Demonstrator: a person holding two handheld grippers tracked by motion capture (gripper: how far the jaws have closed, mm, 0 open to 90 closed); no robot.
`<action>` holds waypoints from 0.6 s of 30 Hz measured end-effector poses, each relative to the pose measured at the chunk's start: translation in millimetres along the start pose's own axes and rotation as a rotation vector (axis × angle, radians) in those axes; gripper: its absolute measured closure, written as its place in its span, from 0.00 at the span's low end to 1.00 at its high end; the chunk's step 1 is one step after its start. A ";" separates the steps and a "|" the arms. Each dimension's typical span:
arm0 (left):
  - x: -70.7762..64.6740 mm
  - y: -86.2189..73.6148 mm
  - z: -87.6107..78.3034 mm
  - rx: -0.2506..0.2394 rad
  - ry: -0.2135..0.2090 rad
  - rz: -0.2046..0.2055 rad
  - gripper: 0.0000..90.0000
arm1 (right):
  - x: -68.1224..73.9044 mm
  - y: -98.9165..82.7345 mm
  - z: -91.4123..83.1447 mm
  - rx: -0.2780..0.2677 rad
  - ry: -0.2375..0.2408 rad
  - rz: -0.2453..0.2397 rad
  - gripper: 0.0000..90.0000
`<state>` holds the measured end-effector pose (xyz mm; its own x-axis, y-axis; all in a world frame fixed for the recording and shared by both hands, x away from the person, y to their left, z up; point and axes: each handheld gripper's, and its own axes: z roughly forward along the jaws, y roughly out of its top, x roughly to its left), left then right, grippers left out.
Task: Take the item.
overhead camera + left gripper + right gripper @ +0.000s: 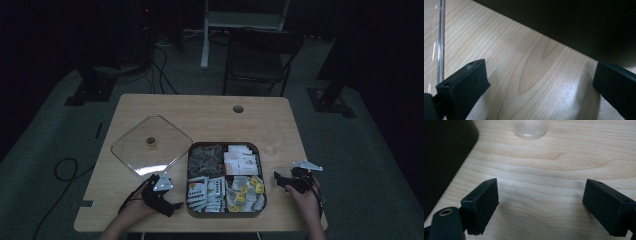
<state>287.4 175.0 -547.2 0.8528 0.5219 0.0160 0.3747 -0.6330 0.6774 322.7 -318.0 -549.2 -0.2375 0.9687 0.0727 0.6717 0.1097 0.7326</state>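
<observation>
Flanking the tea box [226, 212], each claw gapes empty.

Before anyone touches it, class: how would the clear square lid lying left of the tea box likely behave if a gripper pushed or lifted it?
The clear lid looks thin and rigid, so it would probably slide across the smooth wooden table rather than bend. Its glossy surface may slip between jaws. Lying flat, it seems unlikely to tip; the small knob looks the easier hold.

Left gripper [540, 82] is sitting low over the wooden table [524, 62], jaws spread wide with nothing between them. Clear lid [440, 42] edge on the left, dark tray wall [574, 22] up top.
</observation>
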 end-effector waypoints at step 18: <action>1.7 -0.6 -0.6 -0.001 -0.014 0.013 0.00 | 2.9 4.5 -13.0 -0.014 0.071 -0.073 0.15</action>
<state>288.4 176.6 -547.2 0.8625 0.5058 0.0147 0.3632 -0.6390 0.6781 315.9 -317.5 -536.9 -0.3348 0.9400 0.0659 0.6409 0.1759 0.7472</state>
